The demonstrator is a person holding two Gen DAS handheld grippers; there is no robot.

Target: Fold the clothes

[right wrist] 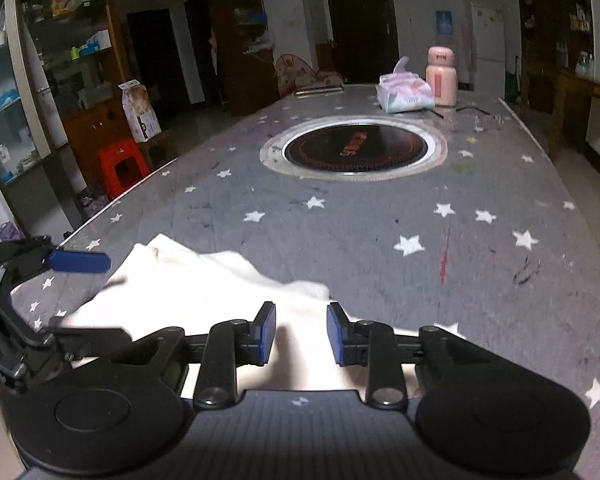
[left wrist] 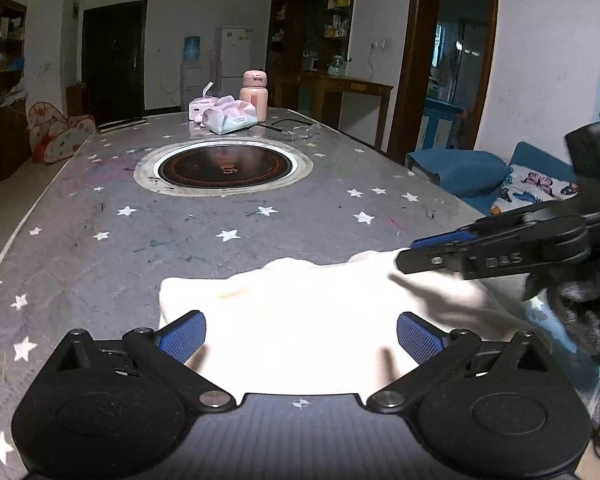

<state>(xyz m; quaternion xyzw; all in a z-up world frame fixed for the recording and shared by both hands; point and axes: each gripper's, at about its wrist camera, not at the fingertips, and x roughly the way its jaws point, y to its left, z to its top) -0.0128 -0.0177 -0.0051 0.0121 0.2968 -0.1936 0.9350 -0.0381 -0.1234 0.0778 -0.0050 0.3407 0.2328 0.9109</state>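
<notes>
A white garment (left wrist: 300,320) lies folded on the near end of the grey star-print table (left wrist: 100,240). My left gripper (left wrist: 300,336) hangs just over it, jaws wide open, blue pads either side with nothing between them. Seen from the left wrist, my right gripper (left wrist: 410,252) reaches in from the right over the garment's far right corner, held by a gloved hand (left wrist: 572,300). In the right wrist view the right gripper (right wrist: 301,332) has a narrow gap between its pads, and the garment (right wrist: 188,284) lies below, not pinched. The left gripper (right wrist: 116,298) shows at the left edge.
A round black cooktop (left wrist: 224,168) is set into the table's middle. Tissue packs (left wrist: 228,114), a pink bottle (left wrist: 254,94) and glasses (left wrist: 300,128) stand at the far end. A blue sofa (left wrist: 460,168) is right of the table and a red stool (right wrist: 122,164) left.
</notes>
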